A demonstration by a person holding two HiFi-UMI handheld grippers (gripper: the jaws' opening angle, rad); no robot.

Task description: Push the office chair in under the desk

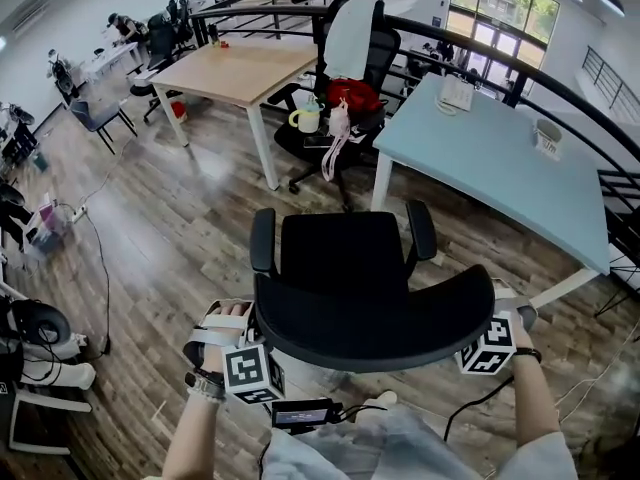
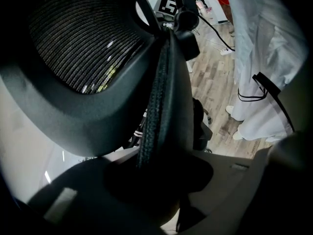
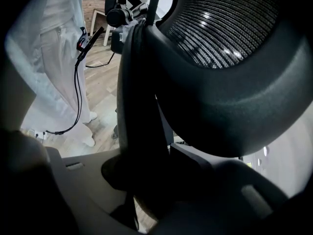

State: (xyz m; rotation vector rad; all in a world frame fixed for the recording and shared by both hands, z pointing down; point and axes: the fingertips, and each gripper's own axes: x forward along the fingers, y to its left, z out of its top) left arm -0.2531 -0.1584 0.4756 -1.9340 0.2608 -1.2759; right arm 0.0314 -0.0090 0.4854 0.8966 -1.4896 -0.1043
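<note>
The office chair (image 1: 340, 268) is standing on the wood floor (image 1: 180, 238) right in front of the person. Its seat is pointing toward the light blue worktop (image 1: 500, 158), which is sitting ahead and to the right. The chair is near that worktop but apart from it, not yet under it.

The curved backrest (image 1: 370, 328) is lying closest to the person, and a claw is meeting it at each end. The left claw (image 1: 250, 330) is clamping the backrest's left edge, whose dark rim is running down between its jaws. The right claw (image 1: 497, 316) is gripping the right edge in the same way, with the frame filling the gap between its jaws. Both claws are sitting level with each other, and the backrest is spanning the space between them.
</note>
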